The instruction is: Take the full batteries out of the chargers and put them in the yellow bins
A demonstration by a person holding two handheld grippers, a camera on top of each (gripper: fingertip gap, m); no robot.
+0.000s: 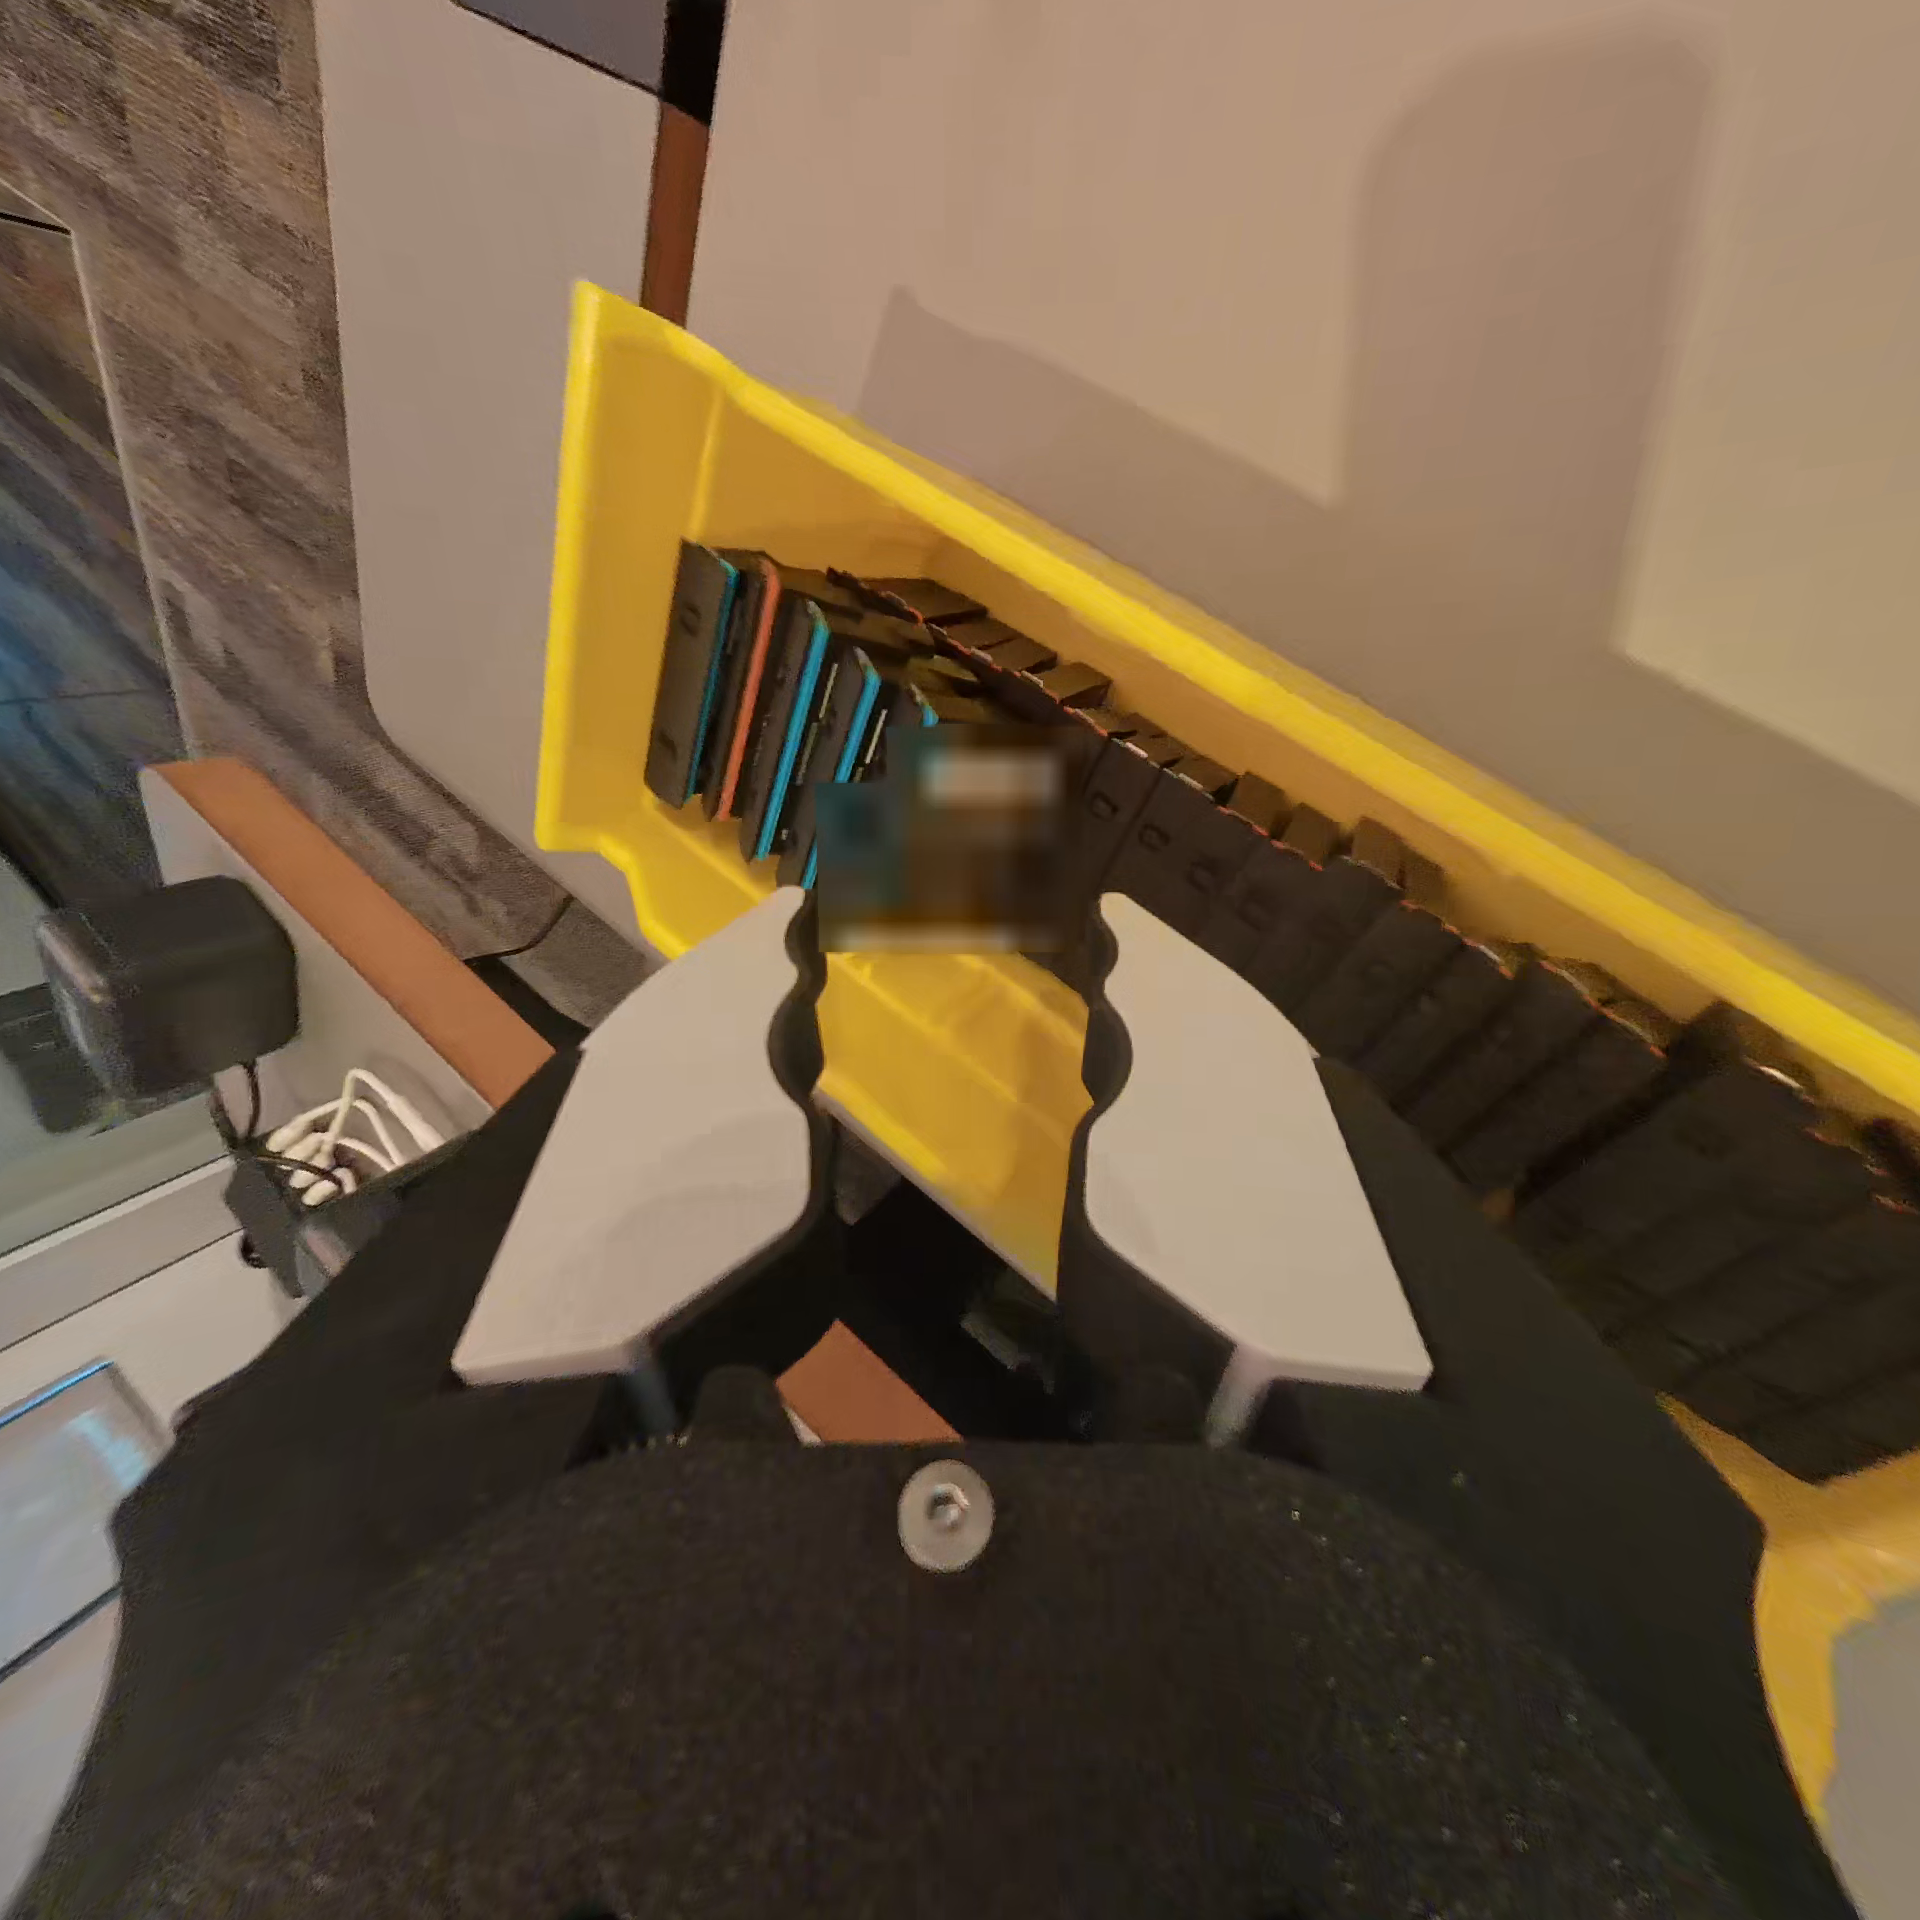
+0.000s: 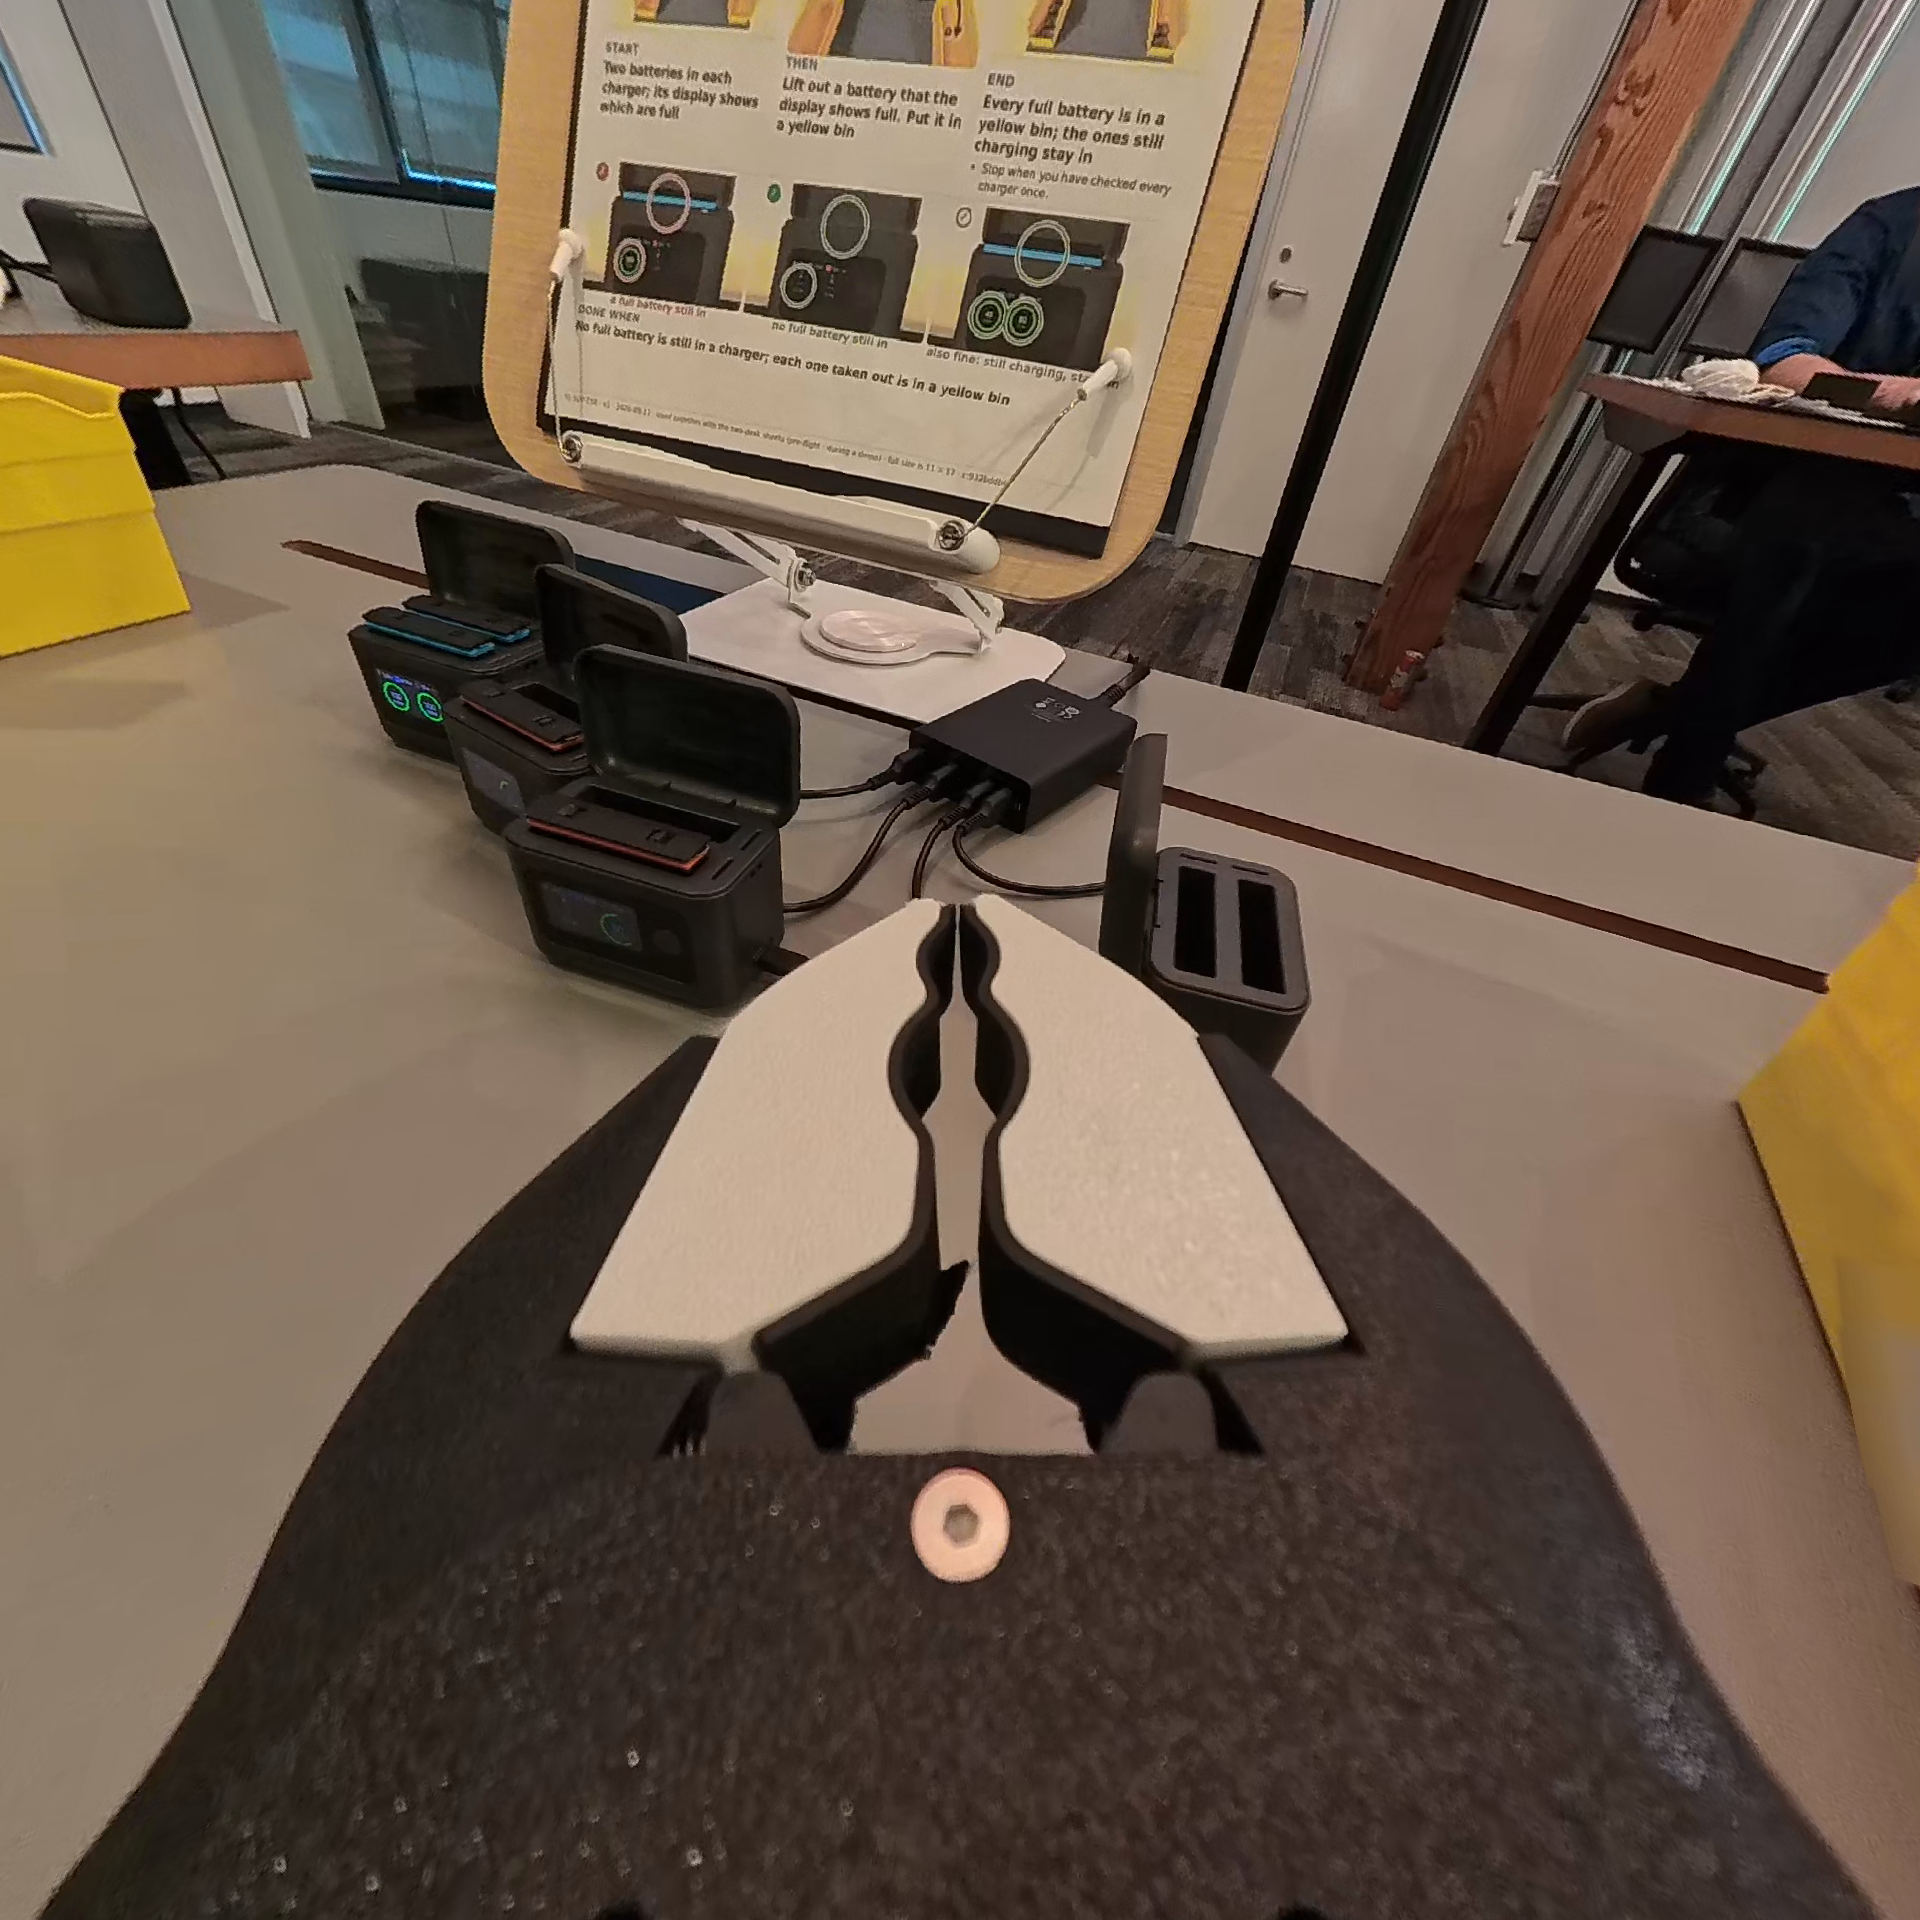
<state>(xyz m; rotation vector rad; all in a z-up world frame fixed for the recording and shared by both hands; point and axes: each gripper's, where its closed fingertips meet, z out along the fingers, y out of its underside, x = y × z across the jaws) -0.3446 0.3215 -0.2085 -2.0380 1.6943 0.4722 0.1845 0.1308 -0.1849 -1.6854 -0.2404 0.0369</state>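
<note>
Table (image 2: 260,1039): grey top, carrying everything listed below.
Instruction board (image 2: 862,270): propped on a white stand behind the power hub.
Yellow bin (image 1: 665,436): long, packed with a row of black batteries standing on edge; a few at the far end edged blue or orange.
Second yellow bin (image 2: 73,499): far left of the power hub; another yellow edge at the right border.
Chargers: three with lids up left of the power hub, nearest (image 2: 644,894) holding an orange-edged battery, farthest (image 2: 436,665) holding blue-edged ones, green rings on its display; a fourth (image 2: 1226,935) just right of the power hub, both slots bare.
Power hub (image 2: 1023,748): black box, cables running to the chargers.
Left gripper (image 1: 945,925): over the bin's near wall, fingers spread around a battery (image 1: 935,831) mostly covered by a blur patch.
Right gripper (image 2: 956,914): fingertips nearly together, holding nothing, low over the table before the chargers.
</note>
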